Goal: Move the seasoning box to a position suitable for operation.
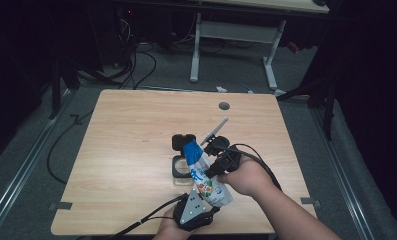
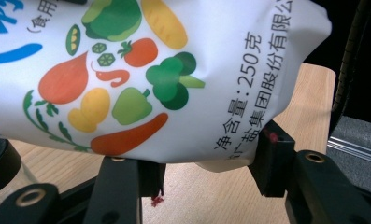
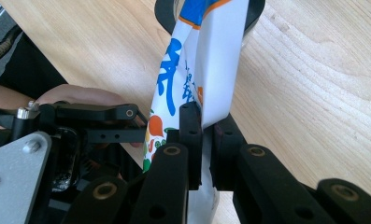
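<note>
A white salt bag [image 1: 202, 175] printed with vegetables and blue lettering is held tilted above the table between both grippers. My left gripper [image 1: 208, 201] is shut on the bag's full lower end [image 2: 174, 70], a jaw pressing on each side. My right gripper [image 3: 206, 126] is shut on a thin flat fold of the bag [image 3: 211, 70] higher up, and it reaches in from the right in the high view [image 1: 212, 171]. The bag's upper end reaches over a black-rimmed container [image 1: 178, 169], whose rim [image 3: 167, 14] lies just behind the bag.
A black lid [image 1: 183, 141] lies behind the container. A thin grey tool [image 1: 215, 131] with a black end lies to its right. A round cable hole [image 1: 224, 106] is in the wooden table [image 1: 126, 150]. My left gripper [image 3: 96, 122] and its hand sit beside the bag.
</note>
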`<state>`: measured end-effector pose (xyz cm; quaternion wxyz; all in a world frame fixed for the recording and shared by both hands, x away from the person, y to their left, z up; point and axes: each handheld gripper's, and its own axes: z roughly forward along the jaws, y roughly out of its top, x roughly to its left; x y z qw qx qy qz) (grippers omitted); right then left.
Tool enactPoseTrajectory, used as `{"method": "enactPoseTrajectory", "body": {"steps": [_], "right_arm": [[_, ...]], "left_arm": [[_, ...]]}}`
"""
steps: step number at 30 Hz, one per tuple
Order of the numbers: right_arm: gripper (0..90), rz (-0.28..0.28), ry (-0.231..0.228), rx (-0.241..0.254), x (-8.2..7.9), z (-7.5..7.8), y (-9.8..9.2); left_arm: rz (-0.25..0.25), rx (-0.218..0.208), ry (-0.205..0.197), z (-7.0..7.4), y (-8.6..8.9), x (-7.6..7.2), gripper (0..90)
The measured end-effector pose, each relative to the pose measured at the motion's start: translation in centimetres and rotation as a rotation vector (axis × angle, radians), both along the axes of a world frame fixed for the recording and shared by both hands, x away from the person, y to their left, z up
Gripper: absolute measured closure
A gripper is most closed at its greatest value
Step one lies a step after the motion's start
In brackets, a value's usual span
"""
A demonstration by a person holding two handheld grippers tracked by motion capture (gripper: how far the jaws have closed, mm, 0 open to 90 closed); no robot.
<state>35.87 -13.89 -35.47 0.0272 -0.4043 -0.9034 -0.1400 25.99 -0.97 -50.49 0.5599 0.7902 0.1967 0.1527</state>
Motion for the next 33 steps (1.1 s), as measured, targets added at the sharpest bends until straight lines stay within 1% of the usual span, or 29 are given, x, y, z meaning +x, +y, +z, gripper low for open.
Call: {"method": "enactPoseTrajectory", "body": {"steps": [2,3,4,5,6,8,14,15,16,18,19,20,22,23,24,25,26,28,29,31,33], "right_arm": [[85.4,0.004,-0.001,0.001,0.1,-0.1,0.1],[85.4,-0.006,0.002,-0.002,0.1,-0.1,0.2],[85.4,0.01,-0.006,-0.001,0.2,-0.2,0.2],[85.4,0.001,-0.003,-0.003,0.2,-0.2,0.3],[85.5,0.008,-0.006,-0.006,0.3,-0.2,0.4],[85.5,0.001,-0.005,-0.005,0.3,-0.1,0.5],[85.5,0.018,-0.015,-0.01,0.6,-0.2,0.8],[85.5,0.007,-0.011,-0.011,0.6,-0.2,0.9],[85.5,0.018,-0.016,-0.012,0.7,-0.2,0.9],[85.5,0.018,-0.016,-0.012,0.8,-0.3,1.0],[85.5,0.006,-0.013,-0.014,0.7,-0.3,1.1],[85.6,0.02,-0.02,-0.017,0.8,-0.3,1.1],[85.6,0.021,-0.021,-0.021,0.9,-0.3,1.1],[85.6,0.007,-0.015,-0.025,0.8,-0.3,1.3],[85.5,0.022,-0.025,-0.026,0.9,-0.3,1.3],[85.6,0.021,-0.025,-0.029,0.9,-0.3,1.3],[85.6,0.033,-0.033,-0.03,1.0,-0.4,1.3],[85.6,0.026,-0.03,-0.032,1.0,-0.4,1.4],[85.6,0.006,-0.02,-0.036,1.0,-0.3,1.5],[85.6,0.039,-0.037,-0.037,1.1,-0.4,1.4],[85.6,0.035,-0.036,-0.041,1.1,-0.4,1.5]], "left_arm": [[0.005,-0.003,0.002,0.0,0.1,0.0,53.6],[0.005,-0.003,0.002,0.0,0.1,0.0,53.6],[0.006,-0.002,0.002,0.0,0.1,0.0,53.6],[0.007,-0.001,0.001,0.0,0.1,0.1,53.6],[0.008,-0.001,0.001,0.1,0.2,0.1,53.6],[0.013,-0.004,0.002,0.1,0.2,0.1,53.6],[0.019,-0.002,0.0,0.2,0.3,0.2,53.6],[0.021,-0.001,-0.001,0.2,0.3,0.3,53.6],[0.021,0.001,-0.001,0.2,0.4,0.3,53.6],[0.023,0.002,-0.002,0.2,0.4,0.3,53.6],[0.024,0.003,-0.001,0.3,0.4,0.4,53.6],[0.025,0.003,-0.001,0.3,0.4,0.4,53.6],[0.028,0.004,0.001,0.3,0.4,0.4,53.6],[0.029,0.002,0.002,0.3,0.4,0.4,53.6],[0.031,0.001,0.003,0.3,0.3,0.4,53.6],[0.033,-0.002,0.004,0.3,0.3,0.5,53.6],[0.035,-0.002,0.005,0.3,0.3,0.5,53.6],[0.036,-0.003,0.005,0.3,0.3,0.5,53.6],[0.035,-0.003,0.005,0.3,0.3,0.5,53.6],[0.035,-0.002,0.004,0.3,0.3,0.5,53.6],[0.035,-0.004,0.006,0.3,0.3,0.5,53.5]]}}
